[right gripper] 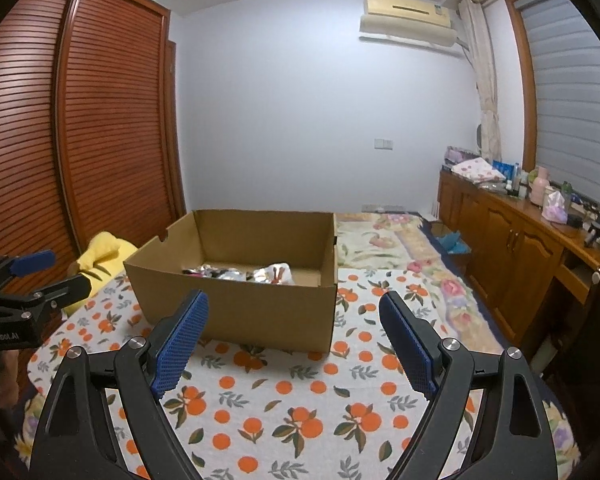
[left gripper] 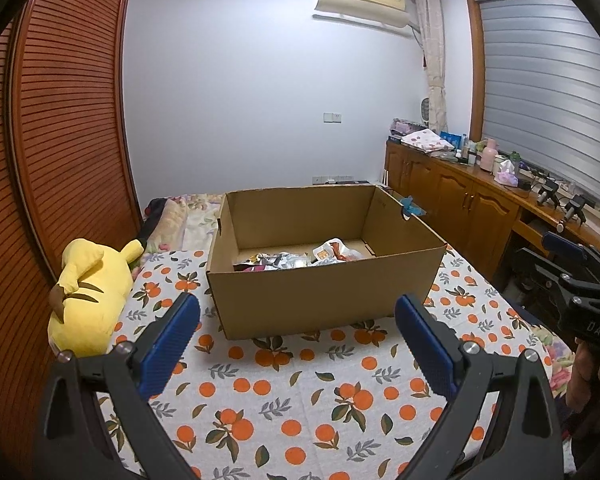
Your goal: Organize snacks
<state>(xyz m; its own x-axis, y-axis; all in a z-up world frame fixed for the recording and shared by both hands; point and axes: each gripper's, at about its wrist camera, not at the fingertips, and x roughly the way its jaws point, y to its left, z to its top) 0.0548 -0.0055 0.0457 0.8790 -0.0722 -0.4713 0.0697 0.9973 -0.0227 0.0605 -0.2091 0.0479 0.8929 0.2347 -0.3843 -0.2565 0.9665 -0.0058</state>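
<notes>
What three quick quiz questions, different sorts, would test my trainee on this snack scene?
1. True or false: the left gripper holds a snack packet.
2. Where are the snack packets? A) scattered on the orange-print cloth B) inside the cardboard box C) on the wooden cabinet
3. Fill in: the yellow plush toy lies on the box's ___ side in the left wrist view.

Key: 1 false, both it and the right gripper stand open and empty; 2 B; 3 left.

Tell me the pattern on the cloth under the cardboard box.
The cloth is white, printed with oranges and green-grey leaves; it shows best in the left wrist view, under the cardboard box.
</notes>
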